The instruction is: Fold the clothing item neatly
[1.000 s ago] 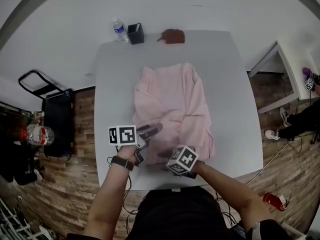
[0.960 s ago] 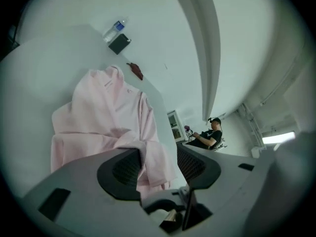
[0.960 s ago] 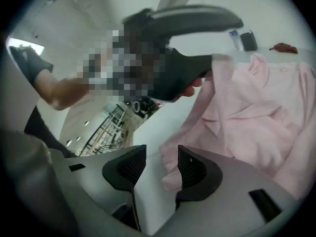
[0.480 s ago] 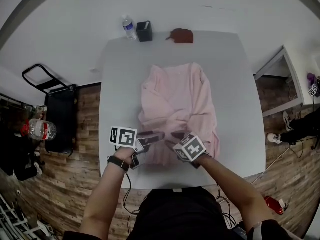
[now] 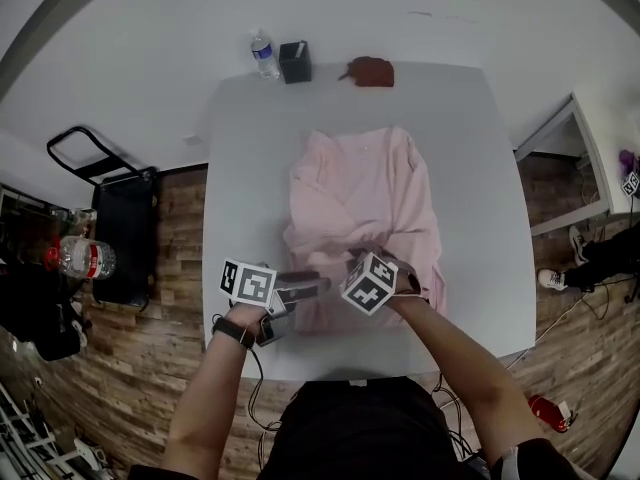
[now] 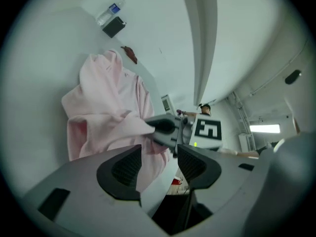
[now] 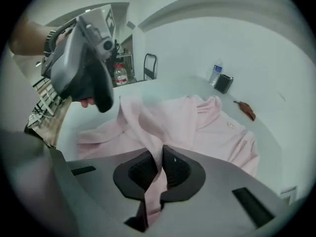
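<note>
1. The pink shirt (image 5: 365,208) lies spread on the grey table (image 5: 240,188), collar toward the far edge. Its near part is rumpled.
2. The right gripper (image 7: 162,154) has just closed its jaws. They are clenched on a raised fold of the shirt, and a strip of pink cloth runs between the pads (image 7: 177,168).
3. The left gripper (image 6: 159,154) has its jaws apart and grips nothing. It hangs just beside the shirt's near left edge, close to the right gripper.
4. At the table's far edge stands a small black box (image 5: 295,62), open at the top. What is in it cannot be made out.
5. Just beside the box, on its left, stands a clear water bottle (image 5: 264,54) with a blue cap. How full it is cannot be told.
6. A brown object (image 5: 369,70) lies to the right of the box, apart from the shirt.
7. Off the table at the left, a second bottle (image 5: 82,259) with a red label lies near a black case (image 5: 125,238).
</note>
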`<control>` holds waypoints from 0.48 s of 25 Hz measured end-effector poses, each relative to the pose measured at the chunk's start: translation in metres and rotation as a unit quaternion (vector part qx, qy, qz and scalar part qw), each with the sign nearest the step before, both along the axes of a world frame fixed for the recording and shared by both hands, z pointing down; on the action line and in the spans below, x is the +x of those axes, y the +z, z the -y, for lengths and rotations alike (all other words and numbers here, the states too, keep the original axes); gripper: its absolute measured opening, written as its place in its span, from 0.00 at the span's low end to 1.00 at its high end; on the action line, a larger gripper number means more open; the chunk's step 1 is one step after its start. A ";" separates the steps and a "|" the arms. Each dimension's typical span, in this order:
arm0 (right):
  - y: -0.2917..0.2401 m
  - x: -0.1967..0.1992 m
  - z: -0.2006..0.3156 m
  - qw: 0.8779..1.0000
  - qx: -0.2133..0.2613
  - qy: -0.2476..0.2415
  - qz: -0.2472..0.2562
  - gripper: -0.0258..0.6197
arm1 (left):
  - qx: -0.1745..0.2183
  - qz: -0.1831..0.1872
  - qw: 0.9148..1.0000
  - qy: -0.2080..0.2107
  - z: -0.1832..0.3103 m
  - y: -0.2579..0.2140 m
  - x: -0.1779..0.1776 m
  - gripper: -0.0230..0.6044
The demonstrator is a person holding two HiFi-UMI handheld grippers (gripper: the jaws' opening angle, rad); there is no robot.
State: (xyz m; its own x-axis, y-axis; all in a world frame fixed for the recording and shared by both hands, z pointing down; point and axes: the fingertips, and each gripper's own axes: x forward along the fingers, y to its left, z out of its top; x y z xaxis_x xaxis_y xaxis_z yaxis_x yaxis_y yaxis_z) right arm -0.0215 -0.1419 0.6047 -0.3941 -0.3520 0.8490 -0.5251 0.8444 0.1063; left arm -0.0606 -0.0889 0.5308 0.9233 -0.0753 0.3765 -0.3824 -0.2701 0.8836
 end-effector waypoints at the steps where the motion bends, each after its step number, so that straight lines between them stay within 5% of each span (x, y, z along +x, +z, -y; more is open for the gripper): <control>1: 0.002 0.003 0.009 1.000 0.008 -0.005 -0.016 0.07 | -0.003 0.010 1.000 0.011 -0.008 0.006 -0.005 0.37; 4: 0.013 0.011 0.025 0.997 0.024 -0.035 -0.067 0.08 | -0.010 0.026 0.999 0.029 -0.029 0.021 -0.017 0.38; 6: 0.017 0.018 0.028 0.994 0.018 -0.054 -0.095 0.32 | -0.010 0.031 0.999 0.018 -0.037 0.027 -0.025 0.38; 8: 0.017 0.030 0.030 0.992 0.006 -0.063 -0.113 0.38 | -0.008 0.035 0.999 -0.008 -0.041 0.033 -0.033 0.38; 12: -0.017 0.065 0.034 0.998 -0.015 -0.014 -0.052 0.39 | -0.012 0.040 0.997 -0.070 -0.048 0.048 -0.047 0.38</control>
